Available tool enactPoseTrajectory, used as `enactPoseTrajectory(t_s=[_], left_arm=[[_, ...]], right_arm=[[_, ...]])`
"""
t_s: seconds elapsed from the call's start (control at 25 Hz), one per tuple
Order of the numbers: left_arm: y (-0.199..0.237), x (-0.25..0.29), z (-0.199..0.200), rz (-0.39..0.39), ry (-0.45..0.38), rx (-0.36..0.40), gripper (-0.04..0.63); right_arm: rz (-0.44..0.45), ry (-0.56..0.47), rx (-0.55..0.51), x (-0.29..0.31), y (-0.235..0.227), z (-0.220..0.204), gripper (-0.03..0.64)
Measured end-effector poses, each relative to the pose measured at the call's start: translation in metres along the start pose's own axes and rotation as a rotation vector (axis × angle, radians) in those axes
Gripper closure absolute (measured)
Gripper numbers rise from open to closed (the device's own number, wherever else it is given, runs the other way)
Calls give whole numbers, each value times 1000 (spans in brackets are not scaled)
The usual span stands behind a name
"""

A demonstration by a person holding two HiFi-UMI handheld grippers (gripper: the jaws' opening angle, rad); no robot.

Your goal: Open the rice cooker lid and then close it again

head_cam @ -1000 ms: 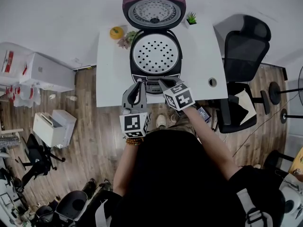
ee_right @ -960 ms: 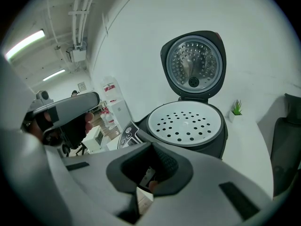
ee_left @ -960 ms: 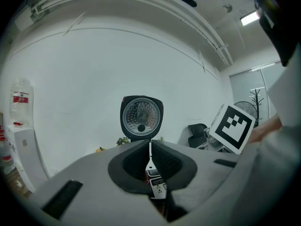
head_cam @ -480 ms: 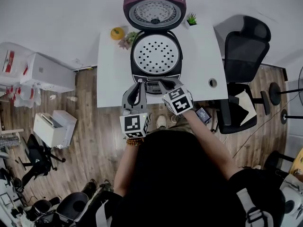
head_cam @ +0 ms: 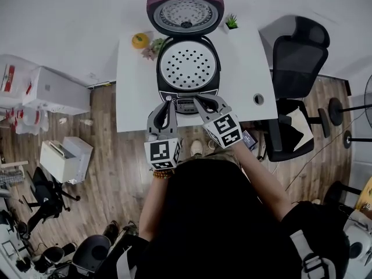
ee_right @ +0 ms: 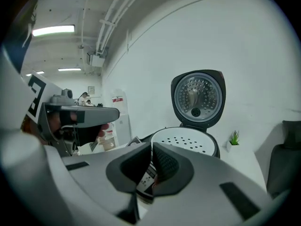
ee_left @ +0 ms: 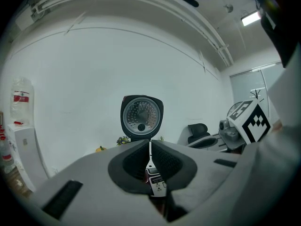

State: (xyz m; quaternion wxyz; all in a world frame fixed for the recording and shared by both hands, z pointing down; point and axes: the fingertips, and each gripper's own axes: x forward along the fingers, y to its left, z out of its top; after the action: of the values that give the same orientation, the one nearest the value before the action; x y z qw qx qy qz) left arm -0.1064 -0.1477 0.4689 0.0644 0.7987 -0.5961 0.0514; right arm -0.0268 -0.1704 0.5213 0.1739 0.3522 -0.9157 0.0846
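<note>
The black rice cooker [head_cam: 187,68] stands on the white table [head_cam: 244,74] with its maroon lid [head_cam: 185,11] swung fully up and back. A white perforated steamer tray [head_cam: 186,66] fills its pot. Its lid [ee_left: 141,117] and control panel [ee_left: 157,185] show ahead of the left jaws. My left gripper [head_cam: 168,102] hovers at the cooker's front edge, jaws shut with nothing between them. My right gripper [head_cam: 200,102] is just right of it over the control panel [head_cam: 185,106], also shut and empty. In the right gripper view the open lid [ee_right: 198,98] and tray [ee_right: 186,140] lie beyond the closed pads.
An orange fruit [head_cam: 140,40] and a small flower cluster [head_cam: 154,46] sit left of the cooker, a tiny potted plant [head_cam: 232,22] to its right. A black office chair [head_cam: 296,68] stands beside the table's right edge. White boxes [head_cam: 55,92] lie on the floor at left.
My right gripper has lifted a little and rolled at the cooker's front. The left gripper has stayed where it was. The lid stays open.
</note>
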Motion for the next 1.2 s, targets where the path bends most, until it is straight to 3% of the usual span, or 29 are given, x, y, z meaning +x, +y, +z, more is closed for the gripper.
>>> enactPoseTrajectory(t_s=[0.16, 0.6, 0.88, 1.2], left_arm=[[-1, 0, 1, -4, 0, 2, 563], [-3, 0, 0, -9, -8, -5, 562], [-5, 0, -1, -18, -2, -3, 561], [-6, -2, 0, -13, -8, -2, 561]], right_arm=[[-10, -60, 36, -13, -8, 21, 586], [-63, -165, -44, -39, -22, 63, 586], [-115, -205, -57, -50, -35, 72, 586], [-111, -197, -66, -51, -51, 86, 586]])
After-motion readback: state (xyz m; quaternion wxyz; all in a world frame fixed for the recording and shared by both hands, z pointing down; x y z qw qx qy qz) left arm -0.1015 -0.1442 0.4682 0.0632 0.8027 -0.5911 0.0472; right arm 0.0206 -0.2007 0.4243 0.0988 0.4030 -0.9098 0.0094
